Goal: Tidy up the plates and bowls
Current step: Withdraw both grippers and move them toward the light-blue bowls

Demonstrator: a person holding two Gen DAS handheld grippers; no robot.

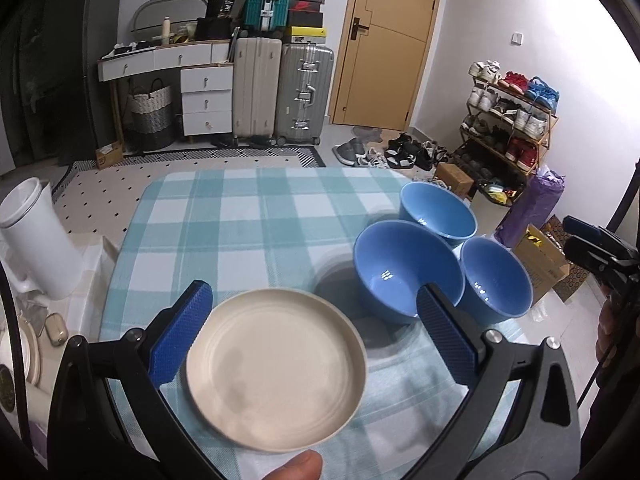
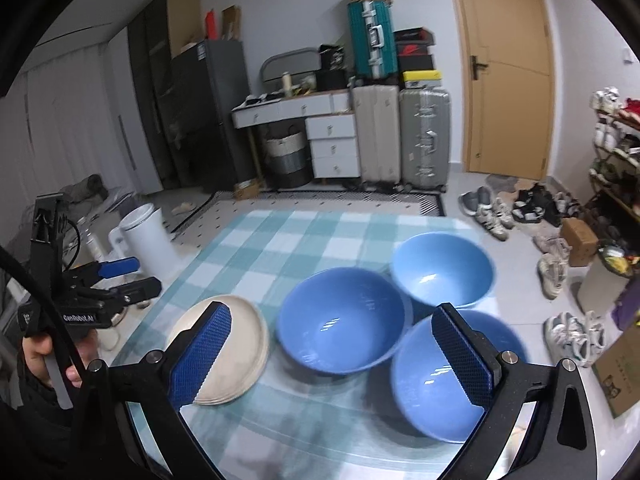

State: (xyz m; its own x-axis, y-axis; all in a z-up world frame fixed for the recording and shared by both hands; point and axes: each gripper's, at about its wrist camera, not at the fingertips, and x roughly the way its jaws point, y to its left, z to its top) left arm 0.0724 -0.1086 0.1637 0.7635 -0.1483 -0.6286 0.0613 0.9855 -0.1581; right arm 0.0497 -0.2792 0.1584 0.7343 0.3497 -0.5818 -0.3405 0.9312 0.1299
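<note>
Both tongs wide and empty above the worktop [image 1: 256,216]: cream plates [image 2: 240,344] stacked left, three blue bowls [image 2: 340,320] loose right; next, probably nest the bowls.

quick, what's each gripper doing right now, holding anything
left gripper: open, holding nothing; the cream plates lie on the table between its fingers.
right gripper: open wide, holding nothing, above the blue bowls.

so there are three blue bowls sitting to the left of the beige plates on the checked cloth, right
Not quite: the three blue bowls sit to the right of the beige plates, not the left. Both wrist views show it. The rest holds: three bowls, all on the checked cloth.
</note>
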